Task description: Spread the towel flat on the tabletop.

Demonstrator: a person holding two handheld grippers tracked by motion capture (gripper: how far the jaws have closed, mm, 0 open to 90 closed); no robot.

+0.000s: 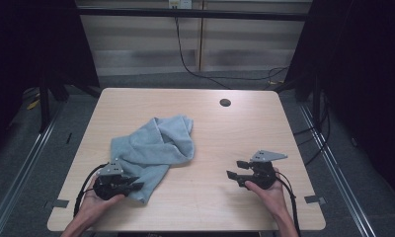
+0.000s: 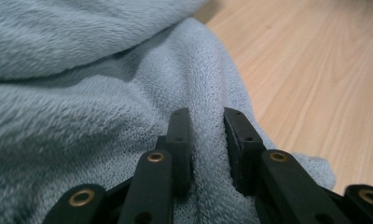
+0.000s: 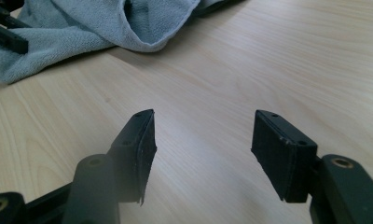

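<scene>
A light blue towel (image 1: 156, 145) lies crumpled on the left half of the wooden table (image 1: 235, 133). My left gripper (image 1: 136, 186) sits at the towel's near corner, held by a hand. In the left gripper view a raised fold of the towel (image 2: 82, 93) is pinched between the two black jaws of the left gripper (image 2: 208, 123). My right gripper (image 1: 234, 168) rests on the right half of the table, pointing left toward the towel and well apart from it. Its jaws stand wide in the right gripper view (image 3: 201, 128), with bare wood between them and the towel (image 3: 82, 28) farther off.
A round dark cable hole (image 1: 225, 102) sits near the table's far edge. Bits of grey tape (image 1: 315, 199) mark the near corners. Black cables (image 1: 195, 69) run over the floor behind the table, and dark frames stand at both sides.
</scene>
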